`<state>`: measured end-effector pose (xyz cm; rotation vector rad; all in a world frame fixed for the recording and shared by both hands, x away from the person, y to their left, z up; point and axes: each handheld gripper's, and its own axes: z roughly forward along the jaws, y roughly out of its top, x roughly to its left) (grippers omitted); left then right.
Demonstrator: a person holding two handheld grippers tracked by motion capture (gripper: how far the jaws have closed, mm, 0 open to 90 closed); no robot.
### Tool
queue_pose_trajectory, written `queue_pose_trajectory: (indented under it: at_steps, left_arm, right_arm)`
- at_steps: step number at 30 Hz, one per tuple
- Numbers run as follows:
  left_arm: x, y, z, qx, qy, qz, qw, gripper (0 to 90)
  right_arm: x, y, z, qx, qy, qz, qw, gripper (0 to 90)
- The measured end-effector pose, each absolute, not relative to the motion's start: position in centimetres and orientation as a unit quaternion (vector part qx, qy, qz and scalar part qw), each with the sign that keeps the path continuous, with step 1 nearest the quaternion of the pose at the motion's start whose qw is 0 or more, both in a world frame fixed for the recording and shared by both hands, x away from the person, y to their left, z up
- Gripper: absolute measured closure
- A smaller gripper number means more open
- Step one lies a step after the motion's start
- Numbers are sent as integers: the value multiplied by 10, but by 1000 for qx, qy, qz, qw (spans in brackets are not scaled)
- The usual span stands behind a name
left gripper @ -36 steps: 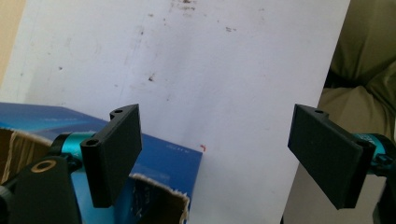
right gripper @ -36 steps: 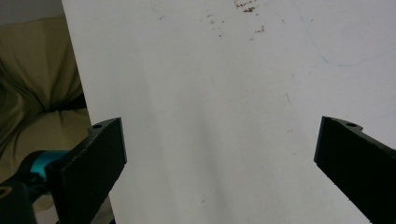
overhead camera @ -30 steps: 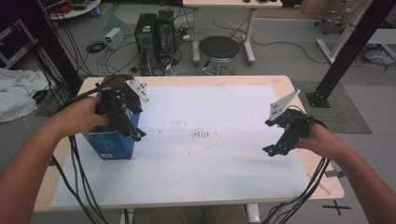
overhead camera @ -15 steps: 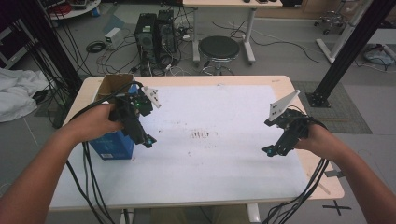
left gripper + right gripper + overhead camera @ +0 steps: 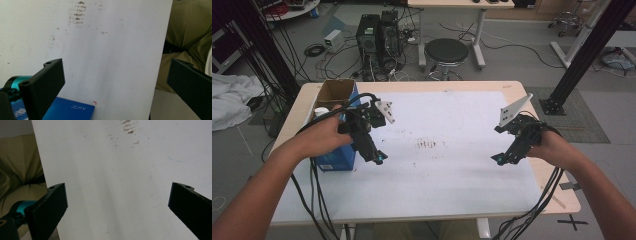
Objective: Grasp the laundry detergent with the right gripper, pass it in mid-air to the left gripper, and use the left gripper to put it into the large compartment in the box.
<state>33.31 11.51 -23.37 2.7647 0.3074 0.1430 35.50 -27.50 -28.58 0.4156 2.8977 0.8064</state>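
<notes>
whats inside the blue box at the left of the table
The blue box stands open, showing brown cardboard inside and a white rounded thing at its rim. The left hand and left gripper cover the rest.

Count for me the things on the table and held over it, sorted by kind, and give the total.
Grippers: 2, the left gripper and the right gripper, both with jaws apart
Blue boxes: 1, the open blue box at the left edge of the table
White sheets covering the table: 1, the white sheet
White round objects inside the box: 1, the white object, kind unclear
Total: 5
</notes>
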Motion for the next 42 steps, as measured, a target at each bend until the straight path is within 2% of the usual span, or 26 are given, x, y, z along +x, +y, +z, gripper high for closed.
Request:
queue_pose_trajectory:
  at_steps: [12,42]
  left_arm:
    - [329,108,-238,981,91,48,166,16]
    - [334,120,-242,978,111,57,166,16]
  right_arm:
    - [362,-279,-276,146,953,259,60,13]
    - [357,-276,-277,145,954,253,64,13]
